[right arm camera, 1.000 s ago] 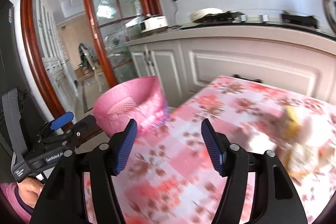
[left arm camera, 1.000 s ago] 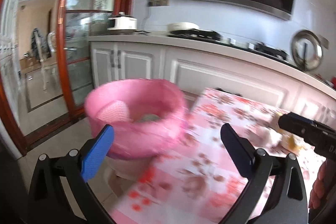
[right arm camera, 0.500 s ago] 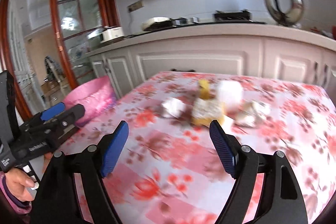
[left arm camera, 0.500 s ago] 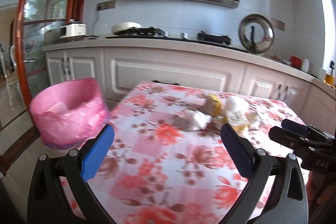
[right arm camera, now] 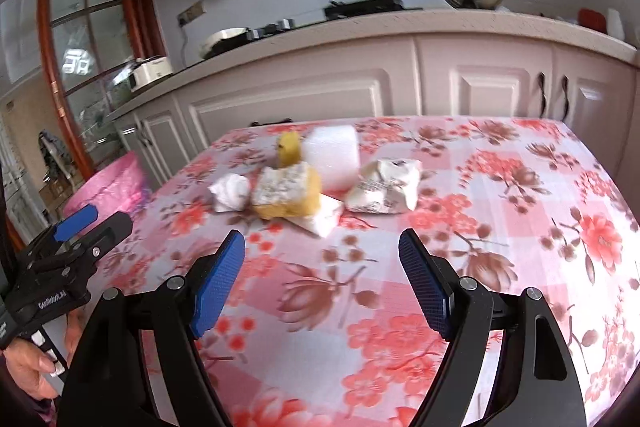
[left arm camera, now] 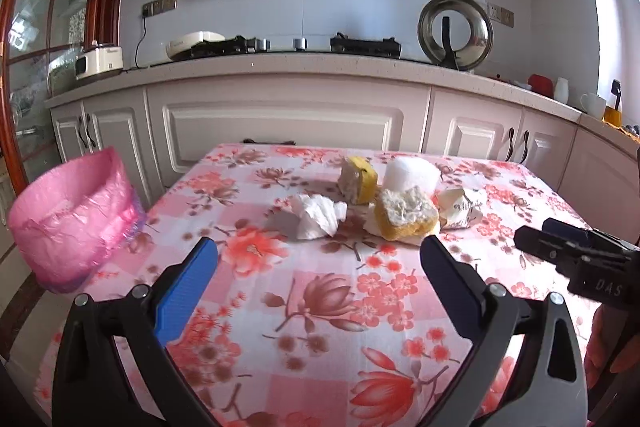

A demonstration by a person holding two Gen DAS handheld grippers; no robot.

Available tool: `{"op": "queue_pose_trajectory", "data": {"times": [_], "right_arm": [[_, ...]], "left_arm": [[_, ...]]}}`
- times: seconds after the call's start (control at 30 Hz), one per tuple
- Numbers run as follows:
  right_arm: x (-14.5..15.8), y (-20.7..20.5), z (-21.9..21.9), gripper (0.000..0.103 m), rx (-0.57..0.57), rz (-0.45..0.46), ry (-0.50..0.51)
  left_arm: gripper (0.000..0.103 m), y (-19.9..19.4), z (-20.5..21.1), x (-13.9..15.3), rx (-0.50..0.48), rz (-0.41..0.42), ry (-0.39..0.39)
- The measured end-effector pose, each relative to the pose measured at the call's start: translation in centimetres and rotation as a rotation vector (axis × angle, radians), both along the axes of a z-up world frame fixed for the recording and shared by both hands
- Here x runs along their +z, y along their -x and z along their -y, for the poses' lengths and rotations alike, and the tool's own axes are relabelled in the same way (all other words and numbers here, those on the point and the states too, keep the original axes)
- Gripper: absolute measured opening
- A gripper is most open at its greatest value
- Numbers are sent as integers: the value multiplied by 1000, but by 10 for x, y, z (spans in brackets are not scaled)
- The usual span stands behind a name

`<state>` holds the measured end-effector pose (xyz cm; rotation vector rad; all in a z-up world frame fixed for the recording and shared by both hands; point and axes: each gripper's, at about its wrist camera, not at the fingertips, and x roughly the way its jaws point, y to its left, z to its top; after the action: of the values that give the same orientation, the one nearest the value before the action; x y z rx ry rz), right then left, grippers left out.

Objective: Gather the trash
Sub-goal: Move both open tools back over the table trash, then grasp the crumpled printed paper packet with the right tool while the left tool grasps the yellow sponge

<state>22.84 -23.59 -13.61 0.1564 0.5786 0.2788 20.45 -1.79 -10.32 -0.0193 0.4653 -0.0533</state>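
You have swung from the pink-lined bin to the trash pile beside it, both grippers released and empty: next, reach and pinch one piece.

Bright daylight from right, soft shadows beside trash, heavy fisheye warp w/ dark corners, slight blur.

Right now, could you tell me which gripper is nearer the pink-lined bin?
Left. The left gripper is beside the pink-lined bin; the right gripper is farther along the table.
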Motion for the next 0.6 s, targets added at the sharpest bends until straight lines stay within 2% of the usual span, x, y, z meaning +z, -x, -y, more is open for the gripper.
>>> {"op": "queue_pose_trajectory", "data": {"times": [0.23, 0.3, 0.43, 0.6], "right_arm": [[-14, -21, 7, 75, -47, -49, 3], [-17, -30, 5, 75, -60, -63, 14], [-16, -56, 0, 75, -83, -76, 43], [-18, -100, -2, 75, -134, -119, 31]], "left_arm": [[98, -16, 0, -23, 14, -33, -41], [98, -20, -2, -22, 18, -48, -31], [98, -21, -5, -19, 19, -27, -25], [98, -25, -12, -18, 32, -42, -4]]}}
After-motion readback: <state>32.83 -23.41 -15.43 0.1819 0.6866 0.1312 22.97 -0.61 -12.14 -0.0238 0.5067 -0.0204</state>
